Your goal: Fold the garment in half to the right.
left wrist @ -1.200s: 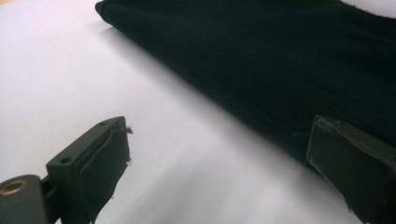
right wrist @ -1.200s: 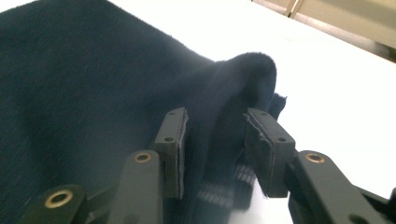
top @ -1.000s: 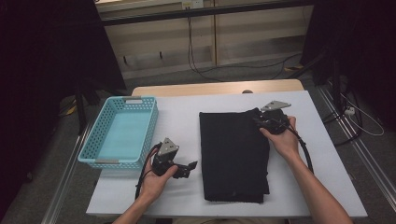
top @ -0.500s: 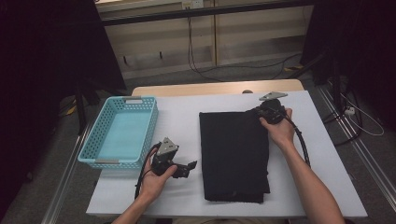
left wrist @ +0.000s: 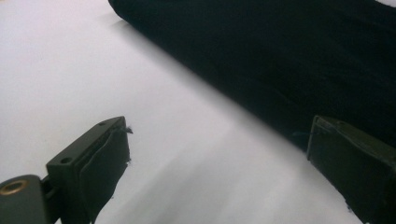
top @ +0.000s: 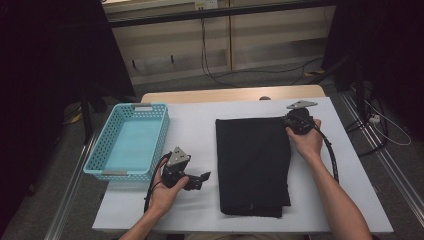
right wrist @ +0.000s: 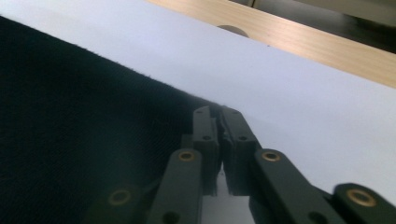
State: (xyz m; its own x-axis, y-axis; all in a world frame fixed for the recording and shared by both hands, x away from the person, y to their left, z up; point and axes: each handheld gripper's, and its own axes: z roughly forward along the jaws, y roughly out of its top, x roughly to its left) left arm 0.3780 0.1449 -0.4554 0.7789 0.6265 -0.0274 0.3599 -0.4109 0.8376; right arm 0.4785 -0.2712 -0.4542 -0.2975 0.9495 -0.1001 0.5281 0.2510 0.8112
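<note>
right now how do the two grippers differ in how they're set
The left gripper has its jaws wide apart over bare table, with nothing between them; the right gripper has its jaws shut at the far right corner of the black cloth. The left sits beside the cloth's near left edge, between it and the blue basket; the right is at the cloth's far edge. Each is held in a hand.

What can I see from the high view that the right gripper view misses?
High view alone: the blue basket, the left gripper with open jaws beside the black cloth, both forearms. Right gripper view alone: its jaws shut at the cloth's far corner, seemingly pinching its edge. Both share: the cloth, the white table, the wooden strip.
</note>
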